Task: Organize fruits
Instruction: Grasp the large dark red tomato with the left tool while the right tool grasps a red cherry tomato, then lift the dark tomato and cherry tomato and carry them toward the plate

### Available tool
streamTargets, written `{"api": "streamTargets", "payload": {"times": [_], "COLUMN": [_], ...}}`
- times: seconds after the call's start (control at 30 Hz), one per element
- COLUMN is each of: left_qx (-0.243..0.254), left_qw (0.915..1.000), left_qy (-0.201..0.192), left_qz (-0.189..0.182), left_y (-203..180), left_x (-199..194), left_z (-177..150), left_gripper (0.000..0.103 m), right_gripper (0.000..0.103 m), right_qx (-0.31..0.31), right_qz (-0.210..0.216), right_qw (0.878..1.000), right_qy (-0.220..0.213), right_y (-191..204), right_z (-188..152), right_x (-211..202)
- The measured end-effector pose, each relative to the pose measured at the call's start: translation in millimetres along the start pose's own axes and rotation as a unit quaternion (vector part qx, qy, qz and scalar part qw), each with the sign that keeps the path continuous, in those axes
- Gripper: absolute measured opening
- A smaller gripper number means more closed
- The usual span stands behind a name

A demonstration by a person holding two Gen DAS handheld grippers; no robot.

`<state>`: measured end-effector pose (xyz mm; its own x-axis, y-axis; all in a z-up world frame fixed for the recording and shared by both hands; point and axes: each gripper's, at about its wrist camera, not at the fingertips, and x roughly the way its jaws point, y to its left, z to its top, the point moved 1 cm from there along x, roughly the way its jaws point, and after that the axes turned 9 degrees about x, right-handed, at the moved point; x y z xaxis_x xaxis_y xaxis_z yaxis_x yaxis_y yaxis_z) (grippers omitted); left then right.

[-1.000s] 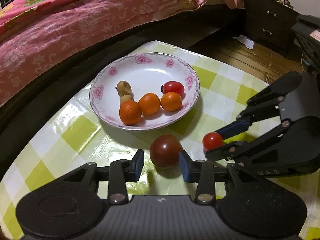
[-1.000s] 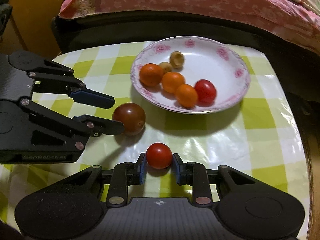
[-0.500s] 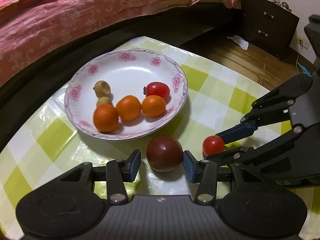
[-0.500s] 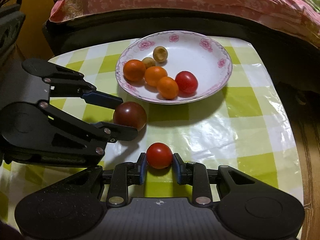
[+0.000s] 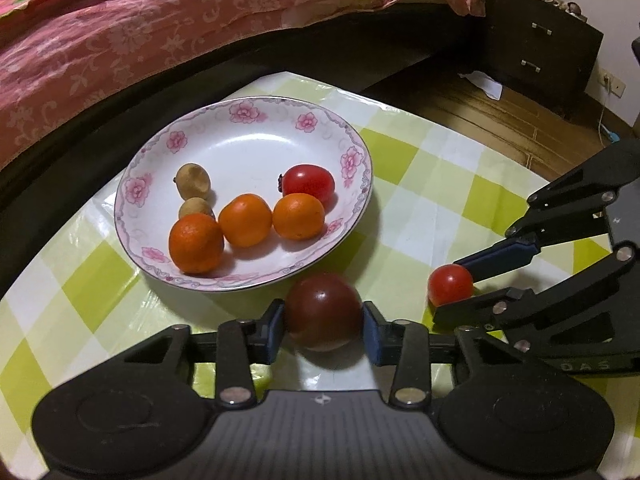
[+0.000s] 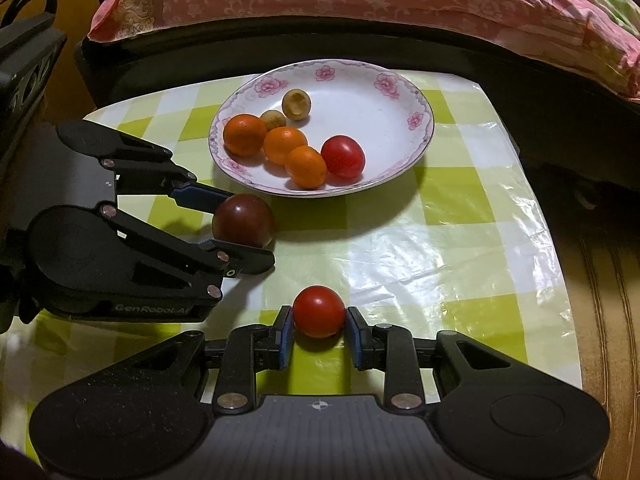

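My left gripper [image 5: 323, 330] is shut on a dark red plum [image 5: 323, 311], held just in front of the flowered white plate [image 5: 352, 162]; it also shows in the right wrist view [image 6: 240, 232] gripping the plum [image 6: 243, 220]. My right gripper [image 6: 318, 330] is shut on a small red tomato [image 6: 318, 311]; in the left wrist view the right gripper [image 5: 452, 286] holds that tomato [image 5: 450, 284]. The plate [image 6: 416, 120] holds three oranges [image 6: 284, 145], a red tomato [image 6: 343, 156] and two small brown fruits [image 6: 296, 104].
A green-and-white checked plastic cloth [image 6: 440, 240] covers the small table. A bed with a pink flowered cover [image 5: 120, 32] runs along the far edge. A dark drawer cabinet [image 5: 540, 40] and wooden floor lie to the right.
My left gripper has closed its fingers onto the dark plum and moved closer to the plate. My right gripper keeps its hold on the small tomato and has lifted slightly toward the plate.
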<state>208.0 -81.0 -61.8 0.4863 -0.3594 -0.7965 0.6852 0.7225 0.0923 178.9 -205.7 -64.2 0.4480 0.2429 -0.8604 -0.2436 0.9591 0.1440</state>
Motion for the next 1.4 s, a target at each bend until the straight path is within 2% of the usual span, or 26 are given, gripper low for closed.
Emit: {"api": "streamTargets", "payload": {"times": [0.27,0.47,0.7,0.93,1.4], "left_qx": [0.012,0.018,0.023,0.034,0.027], "left_qw": [0.9998,0.9991,0.9988,0.9985,0.9982], "left_qy": [0.016,0.038,0.044,0.042,0.05], "left_qz": [0.002,-0.001,0.001,0.007,0.017], "left_y": [-4.3,-8.1,-11.9,-14.1,-16.7], "left_x": [-10.6,-28.3,-42.2,-44.8,-47.5], "left_z": [-8.5,-32.2,-51.2,-53.1,-54.6], "left_gripper": [0.047,0.047,0.047,0.048,0.048], "right_gripper": [0.024,0.024,0.024,0.028,0.028], "right_qx": [-0.009,-0.03,-0.056,-0.058,-0.056], "right_qz": [0.006,0.018,0.015,0.011,0.012], "right_qw": [1.0,0.999,0.998,0.998,0.998], "right_qy": [0.005,0.015,0.017,0.021,0.023], "right_y": [8.9,22.4,38.0,42.3,42.5], "right_z": [-0.6,-7.1,-13.3,-13.9,-13.5], "right_x": [0.2,0.2,-0.4,0.4,-0.2]}}
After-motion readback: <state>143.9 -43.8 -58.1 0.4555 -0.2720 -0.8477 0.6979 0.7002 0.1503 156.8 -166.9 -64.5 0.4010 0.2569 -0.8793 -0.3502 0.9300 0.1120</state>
